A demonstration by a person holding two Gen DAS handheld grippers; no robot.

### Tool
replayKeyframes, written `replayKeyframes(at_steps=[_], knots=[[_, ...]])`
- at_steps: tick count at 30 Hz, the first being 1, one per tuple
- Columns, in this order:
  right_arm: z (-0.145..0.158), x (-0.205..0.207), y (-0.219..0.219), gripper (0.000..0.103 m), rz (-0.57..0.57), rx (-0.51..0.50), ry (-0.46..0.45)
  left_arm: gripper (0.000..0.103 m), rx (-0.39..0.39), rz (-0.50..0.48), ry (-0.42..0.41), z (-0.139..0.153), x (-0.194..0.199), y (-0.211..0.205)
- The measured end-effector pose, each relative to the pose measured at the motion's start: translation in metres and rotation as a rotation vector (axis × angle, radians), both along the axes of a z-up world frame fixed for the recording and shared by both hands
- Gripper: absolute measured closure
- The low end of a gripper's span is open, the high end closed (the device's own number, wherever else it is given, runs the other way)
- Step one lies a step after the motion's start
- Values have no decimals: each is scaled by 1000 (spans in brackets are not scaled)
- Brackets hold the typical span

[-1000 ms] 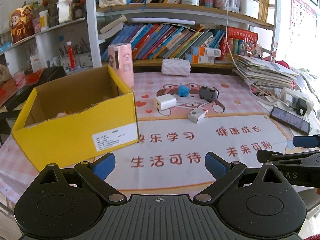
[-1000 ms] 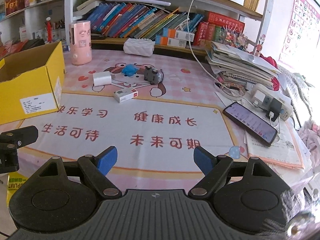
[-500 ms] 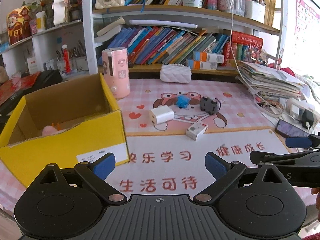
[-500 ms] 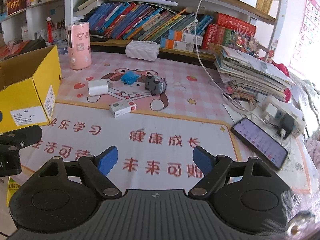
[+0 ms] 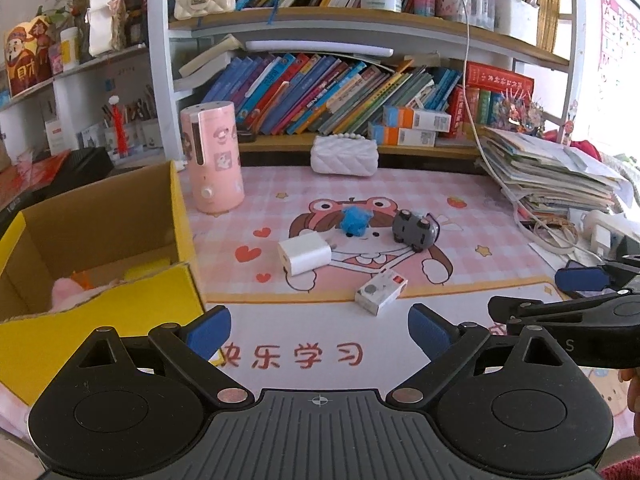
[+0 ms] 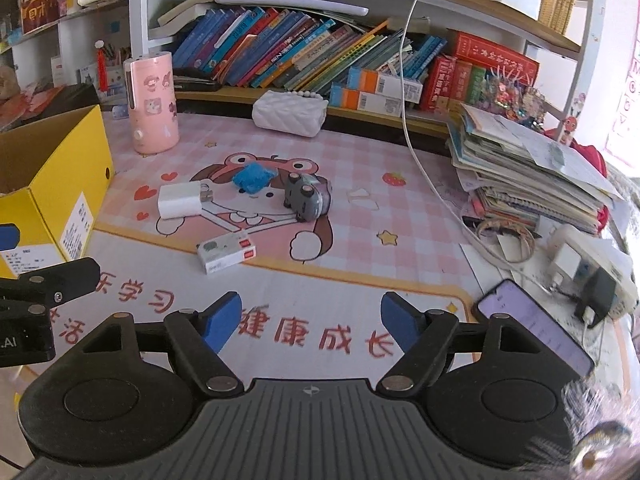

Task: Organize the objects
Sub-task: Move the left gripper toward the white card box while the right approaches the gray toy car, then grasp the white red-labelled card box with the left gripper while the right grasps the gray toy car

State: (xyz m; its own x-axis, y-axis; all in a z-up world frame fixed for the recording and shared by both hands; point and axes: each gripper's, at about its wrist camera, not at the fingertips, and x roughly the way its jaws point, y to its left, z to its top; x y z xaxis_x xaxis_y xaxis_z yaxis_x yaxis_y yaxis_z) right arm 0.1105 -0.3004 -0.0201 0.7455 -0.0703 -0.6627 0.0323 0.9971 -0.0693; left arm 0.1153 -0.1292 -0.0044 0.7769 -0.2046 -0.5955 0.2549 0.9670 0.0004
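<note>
Both grippers have advanced toward the scattered items over the last second: the small objects now sit larger and nearer in both wrist views, and the yellow box (image 5: 100,280) has slid to the left edge of the left view. That reads as an approach to the next pick, with nothing yet grasped.

Nearest, the left gripper (image 5: 319,330) has its blue pads spread wide and empty, and the right gripper (image 6: 311,322) is likewise spread with nothing between its pads. Just beyond them lies the small white carton (image 6: 226,251) with a red mark, flat on the printed desk mat (image 6: 320,272); it is probably the first target (it is the closest loose thing to either gripper). Behind it lie the white charger block (image 6: 180,200), a blue fuzzy piece (image 6: 253,176) and the grey toy car (image 6: 306,197), tipped on its side, all near one another but apart.

The box stands open at the left, with something pink and something yellow already inside, so the sorting seems partly done.

A phone (image 6: 534,330) and a power strip sit to the right, beside a stack of papers (image 6: 528,176). Farther back stand a pink cylinder (image 5: 211,158) and a white quilted purse (image 5: 344,156), then bookshelves crammed with leaning books.
</note>
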Motion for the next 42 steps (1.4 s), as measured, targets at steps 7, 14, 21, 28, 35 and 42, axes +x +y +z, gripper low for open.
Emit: replayKeyframes(at_steps=[7, 14, 21, 28, 35, 42], knots=[[-4, 19, -14, 35, 24, 17, 8, 21, 13, 1, 19, -3, 13, -17], [-7, 38, -30, 40, 23, 33, 10, 40, 32, -39, 74, -18, 35, -38], [-10, 66, -43, 41, 37, 52, -15, 49, 44, -81, 129, -38, 68, -60], [-10, 100, -52, 41, 66, 63, -36, 51, 74, -107, 169, -63, 101, -80], [-18, 131, -53, 41, 121, 60, -25, 57, 83, -128, 198, -79, 120, -89], [-32, 162, -53, 29, 164, 53, -7, 75, 82, -161, 179, -78, 121, -89]])
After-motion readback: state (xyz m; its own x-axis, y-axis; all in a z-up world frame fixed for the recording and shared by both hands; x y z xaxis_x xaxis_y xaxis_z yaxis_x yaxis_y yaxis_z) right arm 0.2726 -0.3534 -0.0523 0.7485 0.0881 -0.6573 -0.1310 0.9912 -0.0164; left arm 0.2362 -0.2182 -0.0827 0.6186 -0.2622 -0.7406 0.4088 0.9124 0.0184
